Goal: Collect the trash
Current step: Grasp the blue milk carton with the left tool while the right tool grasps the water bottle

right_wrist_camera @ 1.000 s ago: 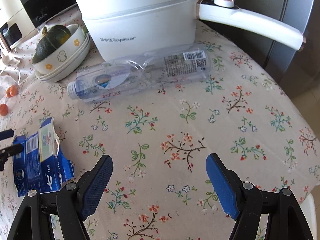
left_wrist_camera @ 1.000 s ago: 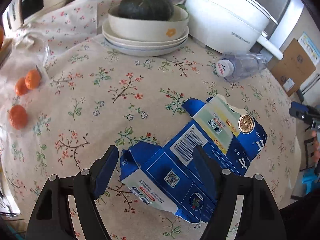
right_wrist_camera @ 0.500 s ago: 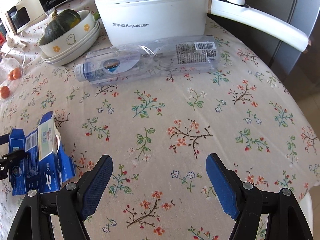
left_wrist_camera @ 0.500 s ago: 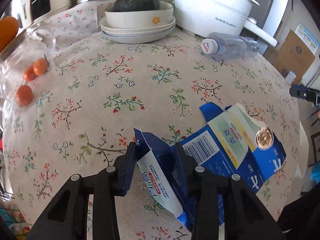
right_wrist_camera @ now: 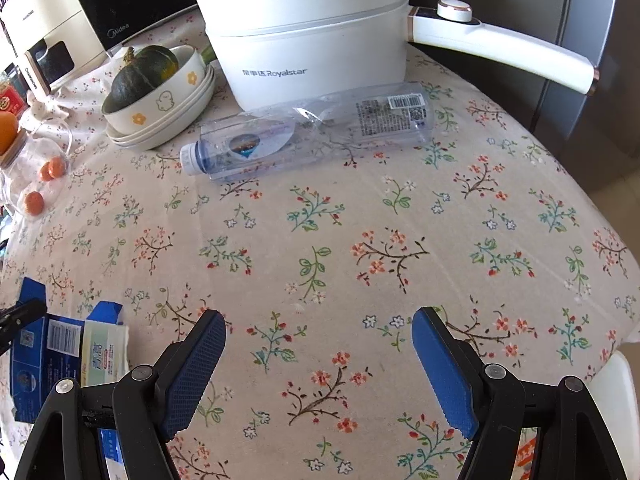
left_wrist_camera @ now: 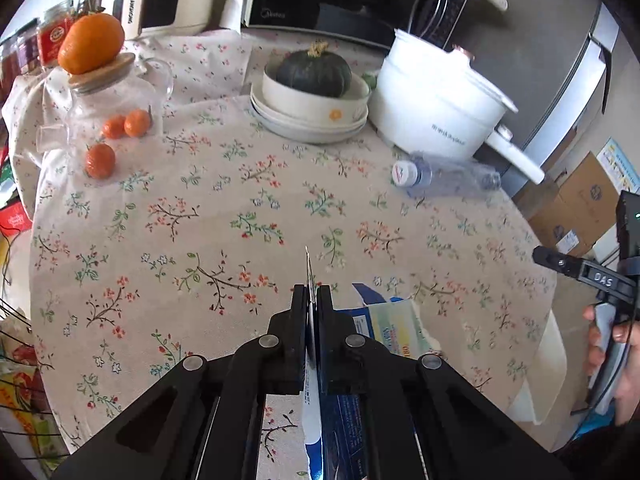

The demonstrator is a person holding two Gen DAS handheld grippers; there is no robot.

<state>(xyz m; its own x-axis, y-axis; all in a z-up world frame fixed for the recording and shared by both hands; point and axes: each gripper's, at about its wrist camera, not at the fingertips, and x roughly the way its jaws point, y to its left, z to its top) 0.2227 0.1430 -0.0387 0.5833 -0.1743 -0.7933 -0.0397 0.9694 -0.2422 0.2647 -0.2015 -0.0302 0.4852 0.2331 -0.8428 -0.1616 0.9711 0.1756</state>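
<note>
left gripper [left_wrist_camera: 313, 300] clamped on a flap of the flattened blue carton [left_wrist_camera: 396, 330], which trails below-right of it | right gripper [right_wrist_camera: 318, 344] jaws apart, empty | carton: probably light, floppy; edge grip may tear | crushed plastic bottle [right_wrist_camera: 308, 136] far ahead of right gripper, probably slippery; take mid-body | carton's lower end hidden behind left gripper

Flattened blue carton [left_wrist_camera: 394, 326] pinched edge-up off the cloth; crushed clear bottle [right_wrist_camera: 308, 136] lies sideways beside the pot
</note>
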